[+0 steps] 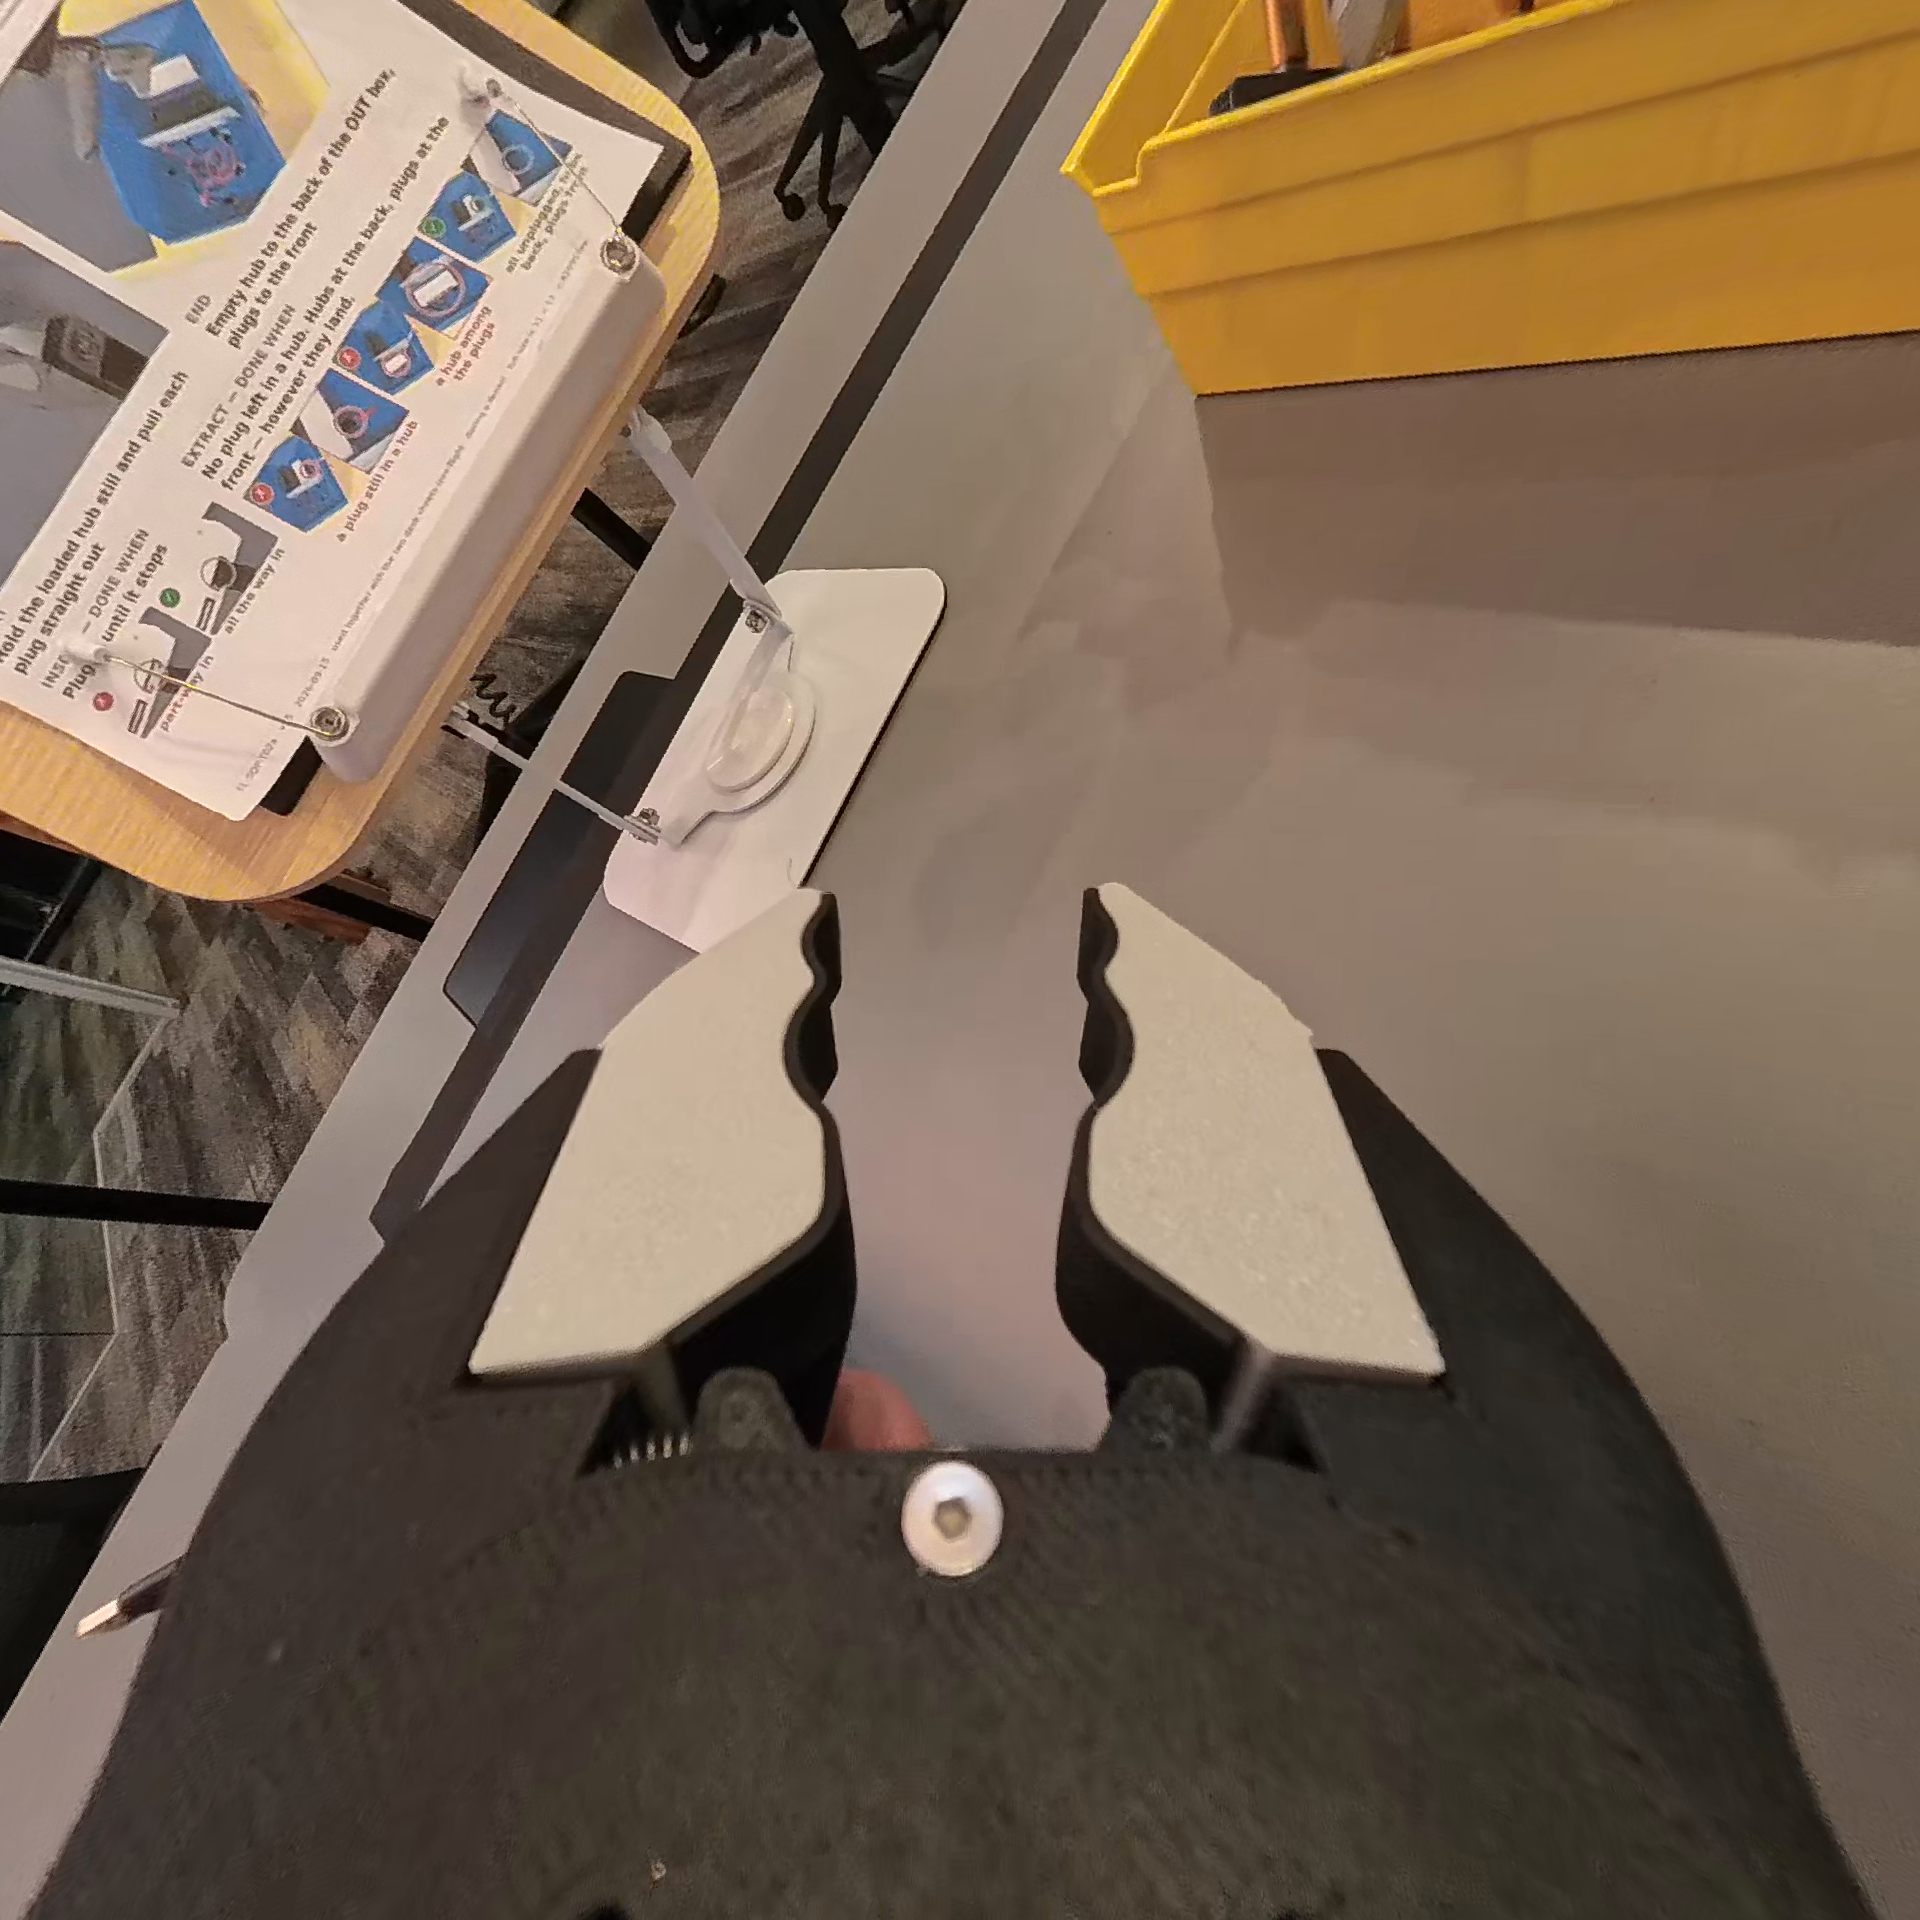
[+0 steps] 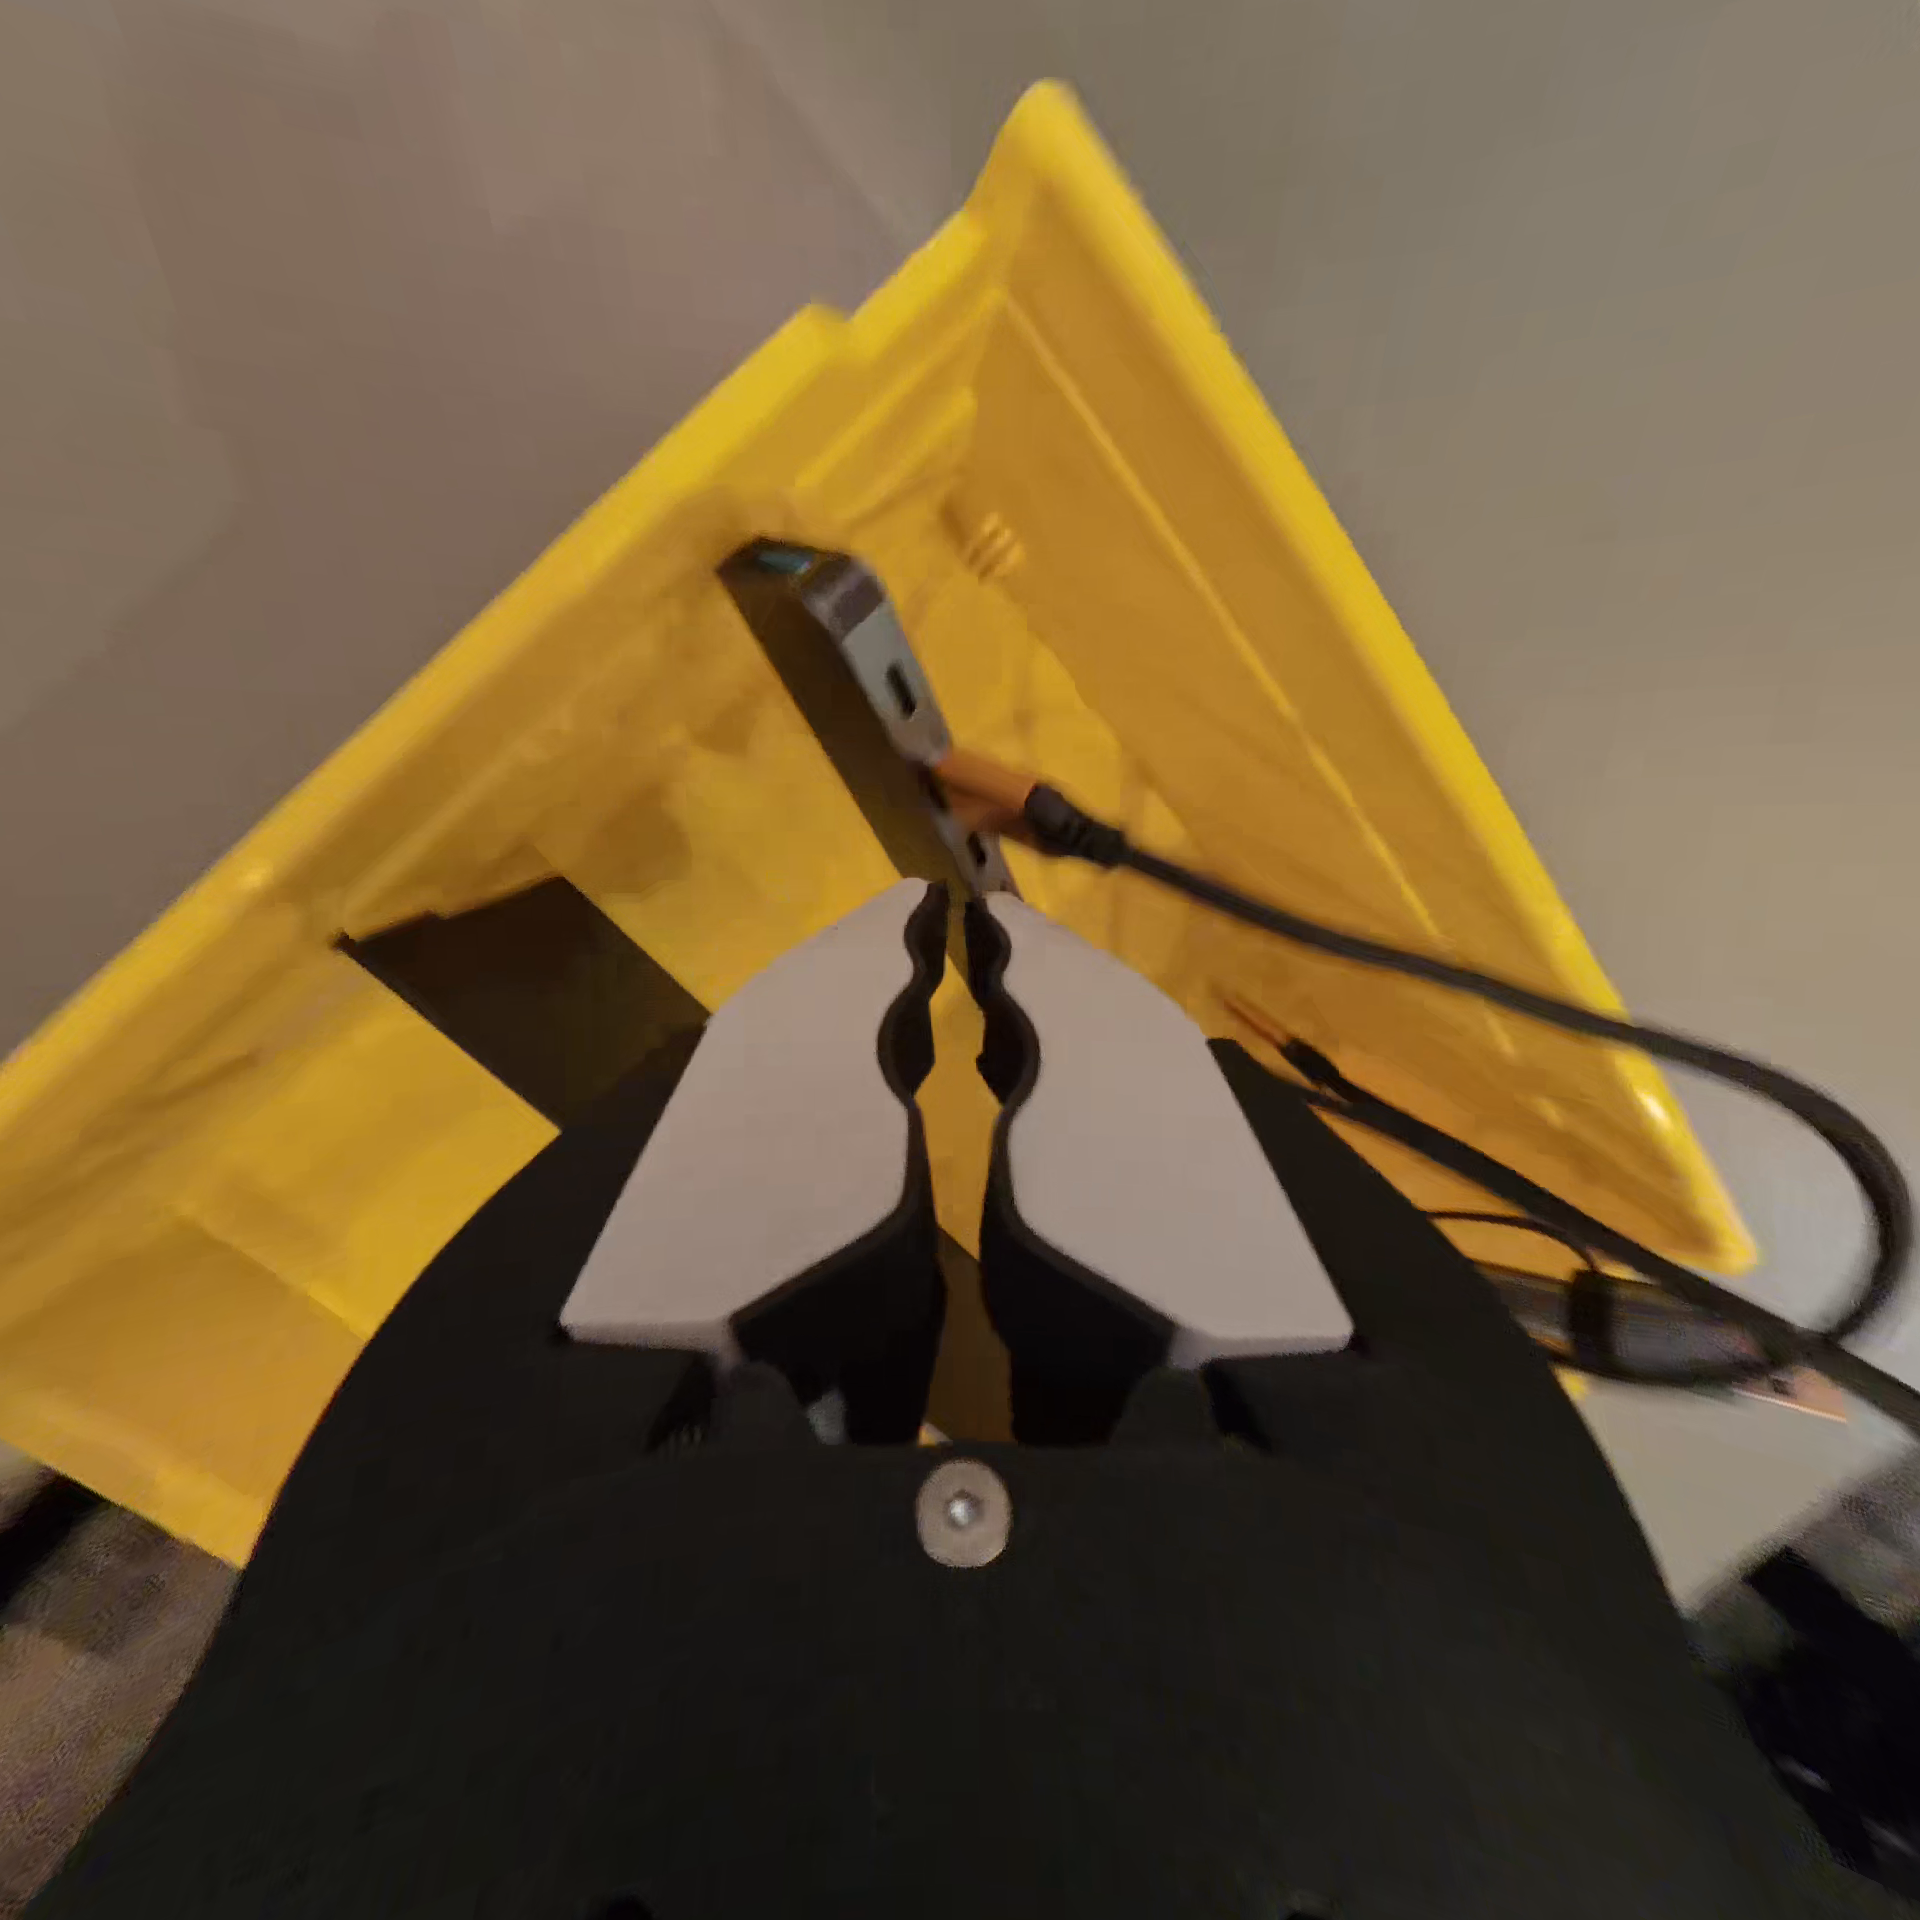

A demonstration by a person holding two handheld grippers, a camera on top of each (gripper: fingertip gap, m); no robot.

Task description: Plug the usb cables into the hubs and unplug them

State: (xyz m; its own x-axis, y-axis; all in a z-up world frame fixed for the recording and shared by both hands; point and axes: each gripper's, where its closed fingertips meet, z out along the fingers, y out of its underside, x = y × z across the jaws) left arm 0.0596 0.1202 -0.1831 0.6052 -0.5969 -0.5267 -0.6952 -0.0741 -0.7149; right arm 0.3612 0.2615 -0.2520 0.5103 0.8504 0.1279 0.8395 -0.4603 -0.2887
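Right tongs point(image 2: 958, 904) clenched on end of grey hub point(image 2: 852, 707), lifted over yellow bin point(image 2: 520, 831), likely steadying it; orange-ended cable point(image 2: 1351, 956) plugged in. Left tongs point(image 1: 958, 914) released, empty, above worktop point(image 1: 1455, 935) near left edge, probably waiting to pull plug.

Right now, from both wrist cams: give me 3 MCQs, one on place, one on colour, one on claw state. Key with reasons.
1. Where is the hub?
A. in the left claw
B. pinched at its near end by the right claw, held over the yellow bin
C. on the floor

2. What colour is the plug seated in the hub?
A. orange
B. blue
C. white

3. How is the left claw?
A. shut on a cable
B. shut on the hub
C. open, holding nothing

Key: B, its fingers close on the hub's end; A, orange shell with a black cable; C, bare table shows between its fingers.
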